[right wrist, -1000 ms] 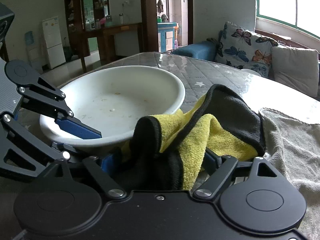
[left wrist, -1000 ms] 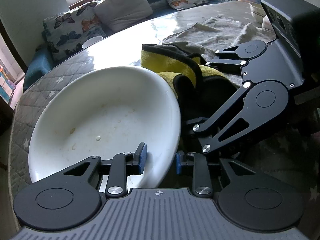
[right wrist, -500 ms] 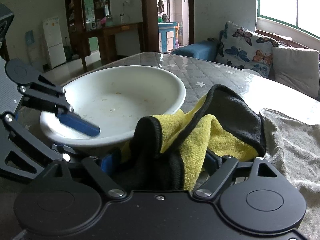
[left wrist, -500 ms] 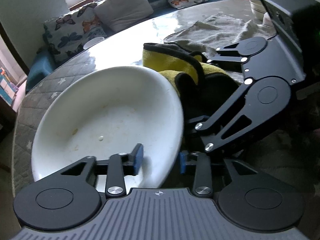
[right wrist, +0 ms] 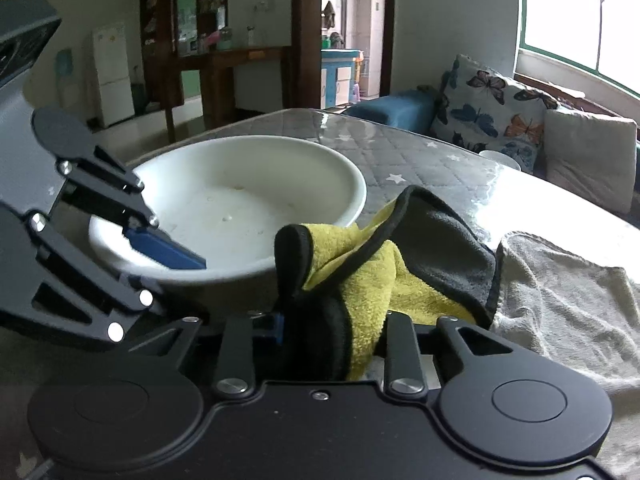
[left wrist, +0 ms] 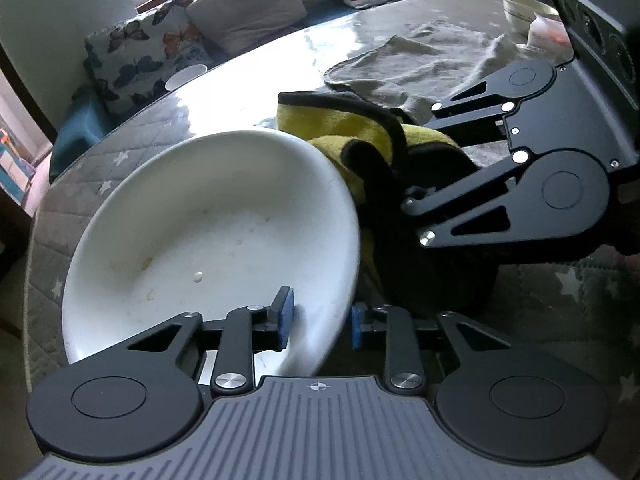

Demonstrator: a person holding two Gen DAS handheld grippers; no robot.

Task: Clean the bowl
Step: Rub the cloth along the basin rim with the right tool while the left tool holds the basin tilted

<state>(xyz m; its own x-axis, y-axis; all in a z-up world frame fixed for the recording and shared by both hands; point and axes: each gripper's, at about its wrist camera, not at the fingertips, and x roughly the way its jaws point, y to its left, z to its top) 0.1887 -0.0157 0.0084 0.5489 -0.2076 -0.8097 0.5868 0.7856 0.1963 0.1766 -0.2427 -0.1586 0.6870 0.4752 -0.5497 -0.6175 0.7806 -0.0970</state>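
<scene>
Round table [left wrist: 248, 68] under a quilted, star-printed grey cover and a glossy clear sheet, with a cushioned window bench behind it. Far edge of the table curving close along the bench; bare glossy surface open beyond the bowl toward that edge. In the right wrist view, open floor past the table's left edge, running to a white fridge [right wrist: 114, 74] and a dark wooden shelf unit [right wrist: 200, 40].

One white bowl [left wrist: 208, 232] near the left side of the table, tilted, a few small food specks on its inner face. Gripped at its near rim by the left gripper [left wrist: 318, 322]: one blue pad [left wrist: 286, 318] inside the bowl, the other outside, rim pinched between them. Same clamp seen from the right wrist view, blue pad [right wrist: 168, 250] lying on the bowl's [right wrist: 256, 200] inner wall.

One yellow cloth [right wrist: 360, 280] with black edging, bunched, pinched between the closed fingers of the right gripper [right wrist: 330, 334]. Cloth [left wrist: 360, 140] just beside the bowl's right rim, touching or nearly so; contact not clear.

One grey towel [left wrist: 420, 68] spread flat farther right, its near edge close to the cloth. One small patterned bowl [left wrist: 524, 12] and one clear container [left wrist: 548, 32] at the far right table edge, beside the right gripper's body. One small white cup [left wrist: 186, 76] at the far edge by the bench. Three butterfly-print cushions and one plain cushion [left wrist: 244, 4] counted on the bench in the left wrist view.

No brand, label or writing legible anywhere.
</scene>
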